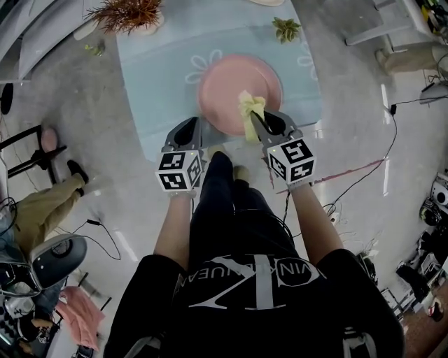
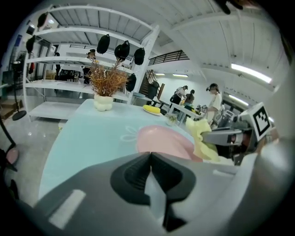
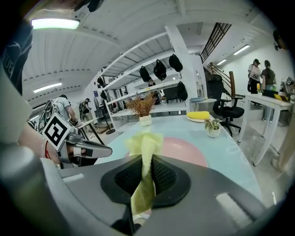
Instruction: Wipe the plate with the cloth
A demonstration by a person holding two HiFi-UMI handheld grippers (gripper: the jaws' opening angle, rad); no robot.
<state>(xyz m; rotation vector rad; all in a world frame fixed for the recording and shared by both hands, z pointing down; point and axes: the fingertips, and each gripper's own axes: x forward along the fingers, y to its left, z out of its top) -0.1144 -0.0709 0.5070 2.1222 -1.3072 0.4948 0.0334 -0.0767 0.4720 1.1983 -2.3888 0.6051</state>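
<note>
Right gripper (image 3: pixel 146 160) was clamped on the yellow cloth (image 3: pixel 144 140); it was pinched mid-length, with a bunch sticking out past the jaw tips and a tail hanging behind them; probably gripped that way so the free front bunch could serve as the wiping pad. Left gripper (image 2: pixel 150 156) had its jaws together with nothing between them; it hovered just beside the right one at the near edge of the tablecloth (image 1: pixel 150 84); likely parked there, or ready to steady the plate. Pink plate (image 1: pixel 234 87) lay flat on the light-blue tablecloth, in the near half, straight ahead of the person. In the head view the cloth's front bunch was over the plate's near-right rim; couldn't tell whether it was touching or just above. Left gripper sat by the near-left rim, apart from the cloth. Wiping judged to be about to begin or only just starting; no visible dirt on the plate. Dried plant in a white pot (image 1: pixel 129 15) and small potted succulent (image 1: pixel 285 29) stood at the far side, well apart from the plate, so out of the wiping path. Next move would call for pressing the cloth down onto the plate and sweeping across it; risk was the plate sliding on the tablecloth with nothing pinning it.
</note>
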